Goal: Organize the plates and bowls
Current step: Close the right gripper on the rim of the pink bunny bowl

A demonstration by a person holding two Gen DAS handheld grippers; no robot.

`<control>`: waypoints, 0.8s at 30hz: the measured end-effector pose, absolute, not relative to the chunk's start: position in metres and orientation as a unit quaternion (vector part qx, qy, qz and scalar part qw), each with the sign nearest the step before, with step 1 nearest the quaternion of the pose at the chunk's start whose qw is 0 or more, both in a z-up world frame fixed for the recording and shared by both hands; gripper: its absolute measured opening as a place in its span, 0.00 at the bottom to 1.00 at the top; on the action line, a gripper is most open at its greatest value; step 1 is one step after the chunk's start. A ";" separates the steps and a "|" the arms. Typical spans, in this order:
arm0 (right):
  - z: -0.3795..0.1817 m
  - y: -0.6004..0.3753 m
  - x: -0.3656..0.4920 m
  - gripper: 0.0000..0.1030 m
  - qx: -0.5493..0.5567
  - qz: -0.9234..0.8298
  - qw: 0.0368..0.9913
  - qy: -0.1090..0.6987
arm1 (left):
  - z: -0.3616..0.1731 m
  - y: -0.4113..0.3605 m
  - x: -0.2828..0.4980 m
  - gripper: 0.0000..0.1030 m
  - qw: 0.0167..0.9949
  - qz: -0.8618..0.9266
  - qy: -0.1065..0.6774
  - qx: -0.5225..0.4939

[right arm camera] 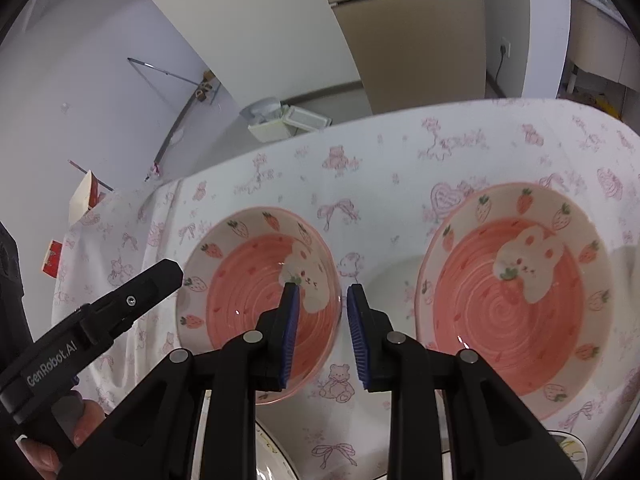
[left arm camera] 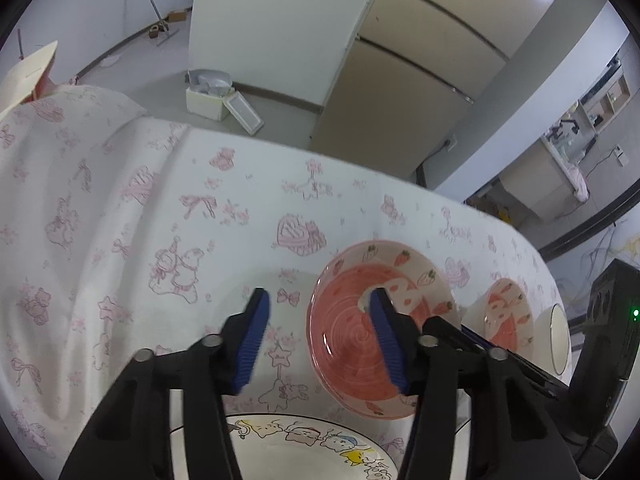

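A pink strawberry bowl (left arm camera: 352, 344) with a rabbit design sits on the table. My left gripper (left arm camera: 318, 294) is open and straddles the bowl's left rim, one blue pad inside and one outside, neither pressing. In the right wrist view the same bowl (right arm camera: 248, 300) has its right rim between the narrow jaws of my right gripper (right arm camera: 322, 288), which is open with a gap still showing at the inner pad. A second matching bowl (right arm camera: 516, 296) lies to the right, also seen as the far bowl (left arm camera: 506, 316). A white cartoon plate (left arm camera: 304, 440) lies below my fingers.
The table (left arm camera: 140, 220) wears a white cloth with pink prints and ends at its far edge near a beige fridge (left arm camera: 408, 80). A white dish (left arm camera: 558, 336) stands at the far right. A white box (left arm camera: 208, 96) sits on the floor. A hand (right arm camera: 80, 420) holds the left gripper.
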State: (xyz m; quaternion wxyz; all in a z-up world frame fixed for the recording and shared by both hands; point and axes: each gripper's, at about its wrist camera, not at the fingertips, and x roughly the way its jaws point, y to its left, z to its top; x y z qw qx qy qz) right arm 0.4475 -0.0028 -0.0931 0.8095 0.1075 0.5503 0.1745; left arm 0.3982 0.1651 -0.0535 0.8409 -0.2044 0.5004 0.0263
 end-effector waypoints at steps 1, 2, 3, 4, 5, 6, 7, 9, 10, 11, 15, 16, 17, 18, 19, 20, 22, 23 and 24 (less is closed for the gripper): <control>-0.096 -0.002 0.448 0.21 0.108 0.175 0.807 0.554 | -0.057 0.165 0.399 0.37 0.837 0.025 0.506 -0.206; -0.097 -0.001 0.448 0.19 0.107 0.175 0.808 0.553 | -0.062 0.164 0.401 0.31 0.832 0.027 0.513 -0.209; -0.098 -0.001 0.448 0.18 0.103 0.171 0.810 0.552 | -0.067 0.164 0.402 0.23 0.828 0.029 0.519 -0.210; -0.098 -0.001 0.448 0.18 0.102 0.170 0.810 0.552 | -0.071 0.164 0.403 0.21 0.824 0.028 0.524 -0.214; -0.098 -0.001 0.447 0.18 0.103 0.170 0.810 0.552 | -0.075 0.164 0.404 0.21 0.820 0.025 0.529 -0.217; -0.098 -0.001 0.447 0.18 0.103 0.171 0.810 0.551 | -0.079 0.162 0.405 0.21 0.817 0.024 0.534 -0.217; -0.098 -0.001 0.447 0.18 0.101 0.171 0.810 0.551 | -0.082 0.161 0.406 0.21 0.815 0.024 0.537 -0.215; -0.098 0.000 0.447 0.18 0.096 0.171 0.811 0.551 | -0.087 0.158 0.407 0.21 0.813 0.024 0.542 -0.212; -0.098 0.001 0.446 0.18 0.090 0.171 0.812 0.551 | -0.088 0.157 0.408 0.20 0.812 0.022 0.544 -0.211; -0.098 0.004 0.446 0.18 0.083 0.171 0.813 0.550 | -0.089 0.156 0.409 0.20 0.811 0.019 0.546 -0.210; -0.099 0.012 0.444 0.18 0.052 0.167 0.821 0.544 | -0.090 0.155 0.409 0.19 0.812 0.022 0.544 -0.210; -0.099 0.012 0.445 0.17 0.048 0.165 0.822 0.543 | -0.089 0.155 0.409 0.19 0.813 0.022 0.543 -0.210; -0.099 0.012 0.444 0.17 0.046 0.160 0.825 0.540 | -0.088 0.156 0.408 0.18 0.814 0.022 0.541 -0.210; -0.098 0.011 0.444 0.14 0.045 0.156 0.828 0.537 | -0.088 0.157 0.408 0.16 0.815 0.024 0.540 -0.209; -0.098 0.011 0.444 0.08 0.044 0.155 0.830 0.534 | -0.088 0.157 0.408 0.13 0.816 0.026 0.540 -0.207; -0.099 0.010 0.445 0.08 0.041 0.156 0.831 0.533 | -0.088 0.157 0.408 0.12 0.816 0.028 0.540 -0.204; -0.099 0.008 0.446 0.08 0.042 0.164 0.829 0.533 | -0.089 0.159 0.407 0.12 0.814 0.028 0.541 -0.208; -0.099 0.007 0.447 0.08 0.043 0.167 0.829 0.532 | -0.089 0.159 0.408 0.12 0.812 0.027 0.543 -0.210; -0.099 0.008 0.446 0.08 0.039 0.170 0.831 0.529 | -0.091 0.159 0.408 0.12 0.811 0.026 0.544 -0.213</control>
